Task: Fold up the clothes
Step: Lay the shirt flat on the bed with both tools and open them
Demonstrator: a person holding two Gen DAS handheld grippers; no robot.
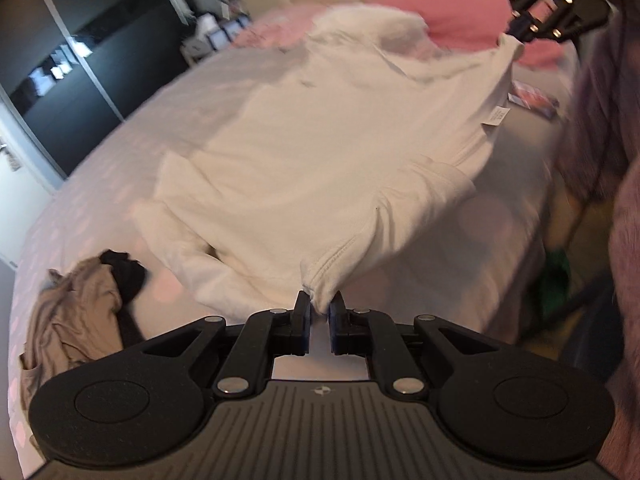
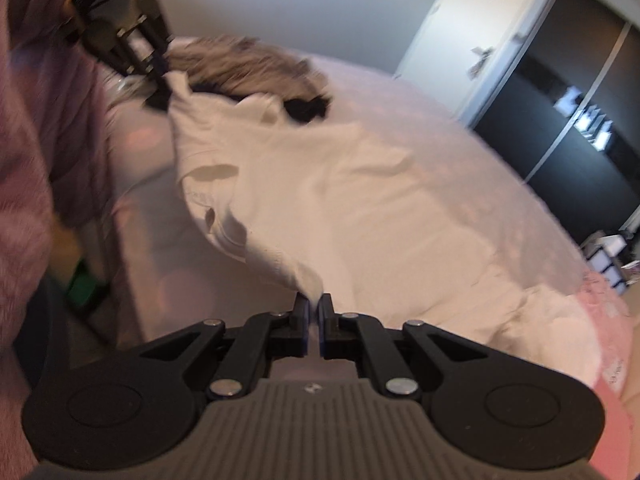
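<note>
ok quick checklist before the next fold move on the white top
1. Left gripper shut on a corner of the white top: ok.
2. Right gripper shut on another corner: ok.
3. Top lying on the bed, far part flat: ok.
4. Near edge flat between the grippers: not ok, it lifts toward both.
5. Tan and black clothes clear of the top: ok.
6. Sleeves laid out straight: cannot tell, frames are blurred.
</note>
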